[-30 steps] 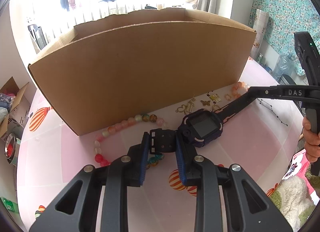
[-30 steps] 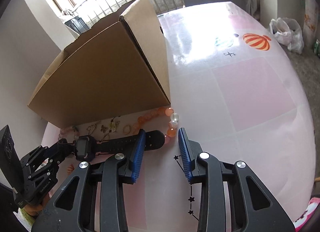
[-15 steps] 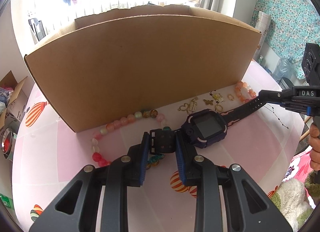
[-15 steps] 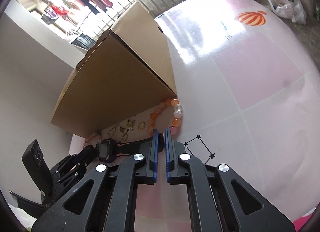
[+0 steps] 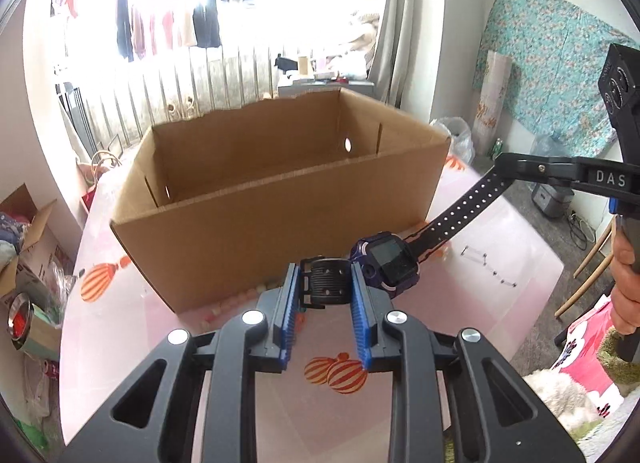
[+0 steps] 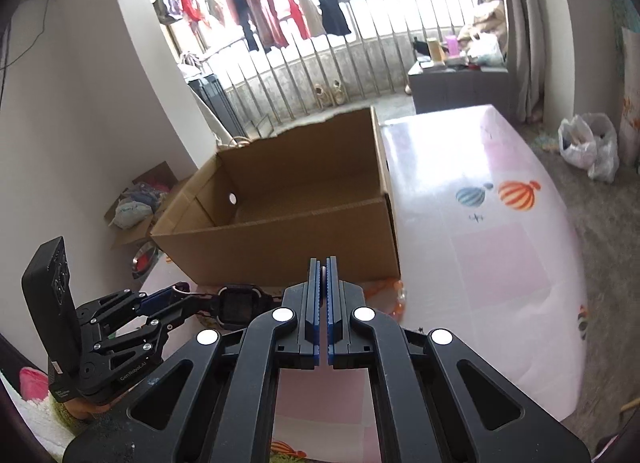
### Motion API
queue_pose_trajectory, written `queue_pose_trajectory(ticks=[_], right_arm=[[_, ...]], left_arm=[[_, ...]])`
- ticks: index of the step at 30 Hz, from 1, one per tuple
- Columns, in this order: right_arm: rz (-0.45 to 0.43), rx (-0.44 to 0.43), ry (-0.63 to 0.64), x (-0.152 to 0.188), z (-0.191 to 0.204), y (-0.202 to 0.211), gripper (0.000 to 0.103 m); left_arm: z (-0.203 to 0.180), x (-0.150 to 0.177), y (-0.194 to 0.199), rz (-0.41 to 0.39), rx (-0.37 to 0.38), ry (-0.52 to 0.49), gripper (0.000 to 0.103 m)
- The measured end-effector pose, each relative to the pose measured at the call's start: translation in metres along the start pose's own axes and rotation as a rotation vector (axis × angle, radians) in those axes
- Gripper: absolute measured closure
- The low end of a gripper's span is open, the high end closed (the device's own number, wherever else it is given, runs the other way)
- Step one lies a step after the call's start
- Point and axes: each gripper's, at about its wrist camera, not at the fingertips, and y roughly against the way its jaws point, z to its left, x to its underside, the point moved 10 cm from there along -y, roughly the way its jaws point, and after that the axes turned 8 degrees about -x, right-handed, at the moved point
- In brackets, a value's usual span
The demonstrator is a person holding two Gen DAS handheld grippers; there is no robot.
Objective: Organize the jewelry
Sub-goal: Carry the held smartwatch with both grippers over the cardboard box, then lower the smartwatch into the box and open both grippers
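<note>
A dark purple smartwatch [image 5: 386,263] hangs in the air in front of the open cardboard box [image 5: 280,199], level with its near wall. My left gripper [image 5: 325,283] is shut on the buckle end of its strap. My right gripper [image 6: 323,263] is shut on the far perforated strap end [image 5: 468,203], which is hidden between its pads in its own view. The watch face also shows in the right wrist view [image 6: 238,305]. The box [image 6: 304,199] looks empty inside. Orange and pale beads [image 6: 394,295] lie on the table by the box corner.
The pink table cover [image 6: 500,263] with balloon prints stretches right of the box. A thin star-chain necklace [image 5: 486,265] lies on the table right of the watch. Pale beads [image 5: 224,309] peek out at the box's foot. Clutter and a steel bowl [image 5: 20,321] sit on the floor at left.
Both grippers have lifted the watch off the table, to about the height of the box's near wall. The box's inside has come into view. The bracelets and charms stayed on the table.
</note>
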Motion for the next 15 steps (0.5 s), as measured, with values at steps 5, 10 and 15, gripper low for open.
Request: queue_pose_trajectory(ticks=[5,10,15], right_arm=[[-0.101,-0.057,0.169,-0.063,0.039,0.009,0.102],[-0.06,-0.112,0.205,-0.118,0.044,-0.045,0.102],[0.139,-0.116,0.144,-0.132,0.024,-0.138,0.102]], left_arm=[[0.014,-0.056,0.024,-0.099,0.001,-0.014,0.079],[0.048,-0.109,-0.014,-0.029,-0.022,0.015,0.079],[0.083,-0.124,-0.095,0.171,-0.031,0.073,0.079]])
